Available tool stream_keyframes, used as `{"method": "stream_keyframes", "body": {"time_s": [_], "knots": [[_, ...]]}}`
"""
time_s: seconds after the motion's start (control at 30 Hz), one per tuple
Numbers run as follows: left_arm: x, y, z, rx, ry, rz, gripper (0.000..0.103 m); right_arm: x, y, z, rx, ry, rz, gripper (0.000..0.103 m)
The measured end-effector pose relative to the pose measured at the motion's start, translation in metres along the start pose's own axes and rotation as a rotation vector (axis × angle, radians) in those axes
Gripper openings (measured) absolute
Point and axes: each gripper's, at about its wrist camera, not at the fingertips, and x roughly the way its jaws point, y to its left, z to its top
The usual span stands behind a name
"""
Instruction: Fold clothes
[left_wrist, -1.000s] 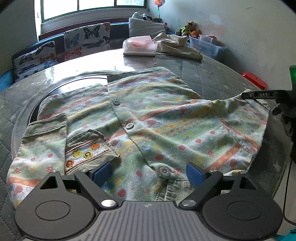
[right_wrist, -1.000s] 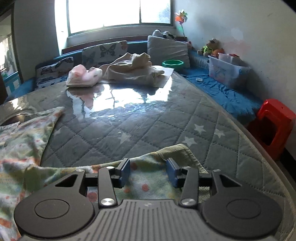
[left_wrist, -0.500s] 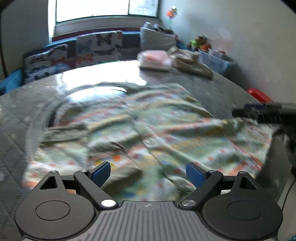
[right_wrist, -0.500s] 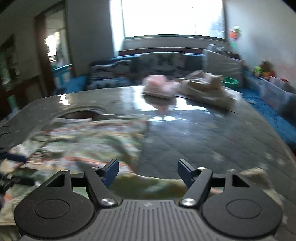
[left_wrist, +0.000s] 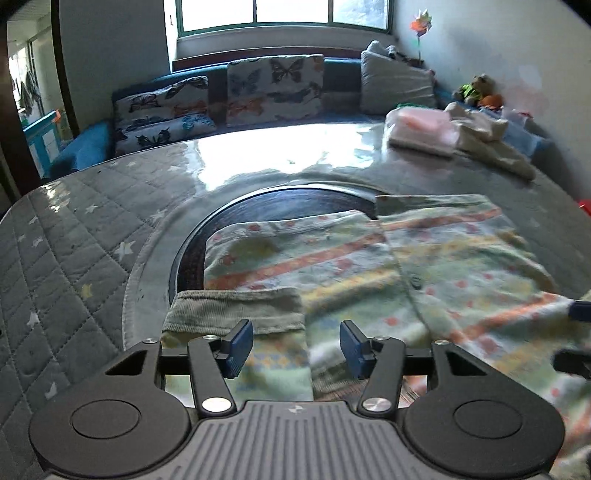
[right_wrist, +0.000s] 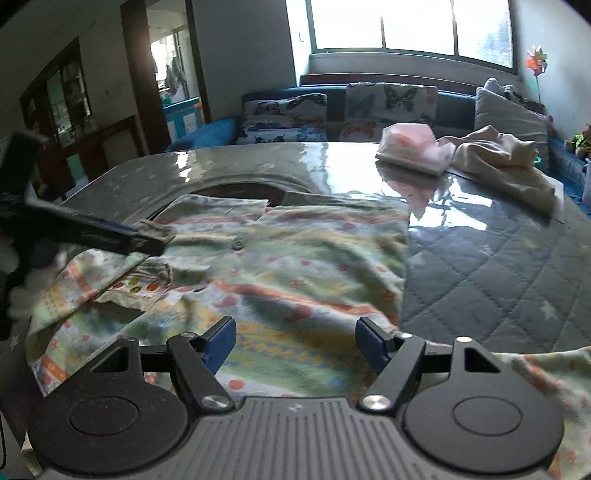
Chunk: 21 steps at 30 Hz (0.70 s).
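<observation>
A child's pale green shirt (left_wrist: 369, 266) with orange stripes, dots and buttons lies flat on the grey quilted table cover (left_wrist: 74, 258). Its left sleeve ends in a green corduroy cuff (left_wrist: 232, 308). My left gripper (left_wrist: 295, 347) hovers just behind that cuff with its jaws closing. The sleeve cloth lies under the gap and the pads do not press on it. My right gripper (right_wrist: 295, 345) stands open over the shirt's (right_wrist: 295, 258) lower body, holding nothing. In the right wrist view, one of my left gripper's fingers (right_wrist: 110, 236) reaches to the cuff (right_wrist: 155, 230).
A folded pink garment (right_wrist: 410, 151) and a loose beige one (right_wrist: 509, 162) lie at the table's far right. A dark round opening (left_wrist: 280, 203) shows under the shirt's collar. Butterfly cushions (left_wrist: 273, 88) line a blue sofa behind the table. A red stool (left_wrist: 585, 206) stands off the right edge.
My left gripper has swung left from the shirt's hem to the left sleeve cuff, and its jaws have narrowed. My right gripper has left the right sleeve cuff, opened wider and turned left over the shirt.
</observation>
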Motion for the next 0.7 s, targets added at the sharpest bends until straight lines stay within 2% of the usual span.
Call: {"method": "stream_keyframes", "body": {"time_s": [0.13,0.17,0.2,0.37,0.5,0.7], "knots": [[0.012,-0.005,0.001,0.033,-0.008,0.037,0.053,0.001,0.001,-0.001,0.002,0.009,0.005,0.073],[0.012,-0.005,0.002,0.034,-0.011,0.038,0.047,0.001,0.001,-0.002,0.004,0.012,0.004,0.073],[0.013,-0.003,0.003,0.031,-0.012,0.041,0.035,0.002,0.001,-0.002,0.005,0.014,0.003,0.073],[0.009,0.011,0.004,0.004,-0.021,0.036,0.009,0.000,0.001,-0.004,0.004,0.013,0.003,0.073],[-0.013,0.027,0.003,-0.049,-0.066,0.047,0.006,-0.003,0.002,-0.005,0.006,0.007,0.000,0.073],[-0.069,0.068,-0.011,-0.154,-0.152,0.101,0.006,-0.005,0.003,-0.004,-0.003,0.000,-0.001,0.074]]}}
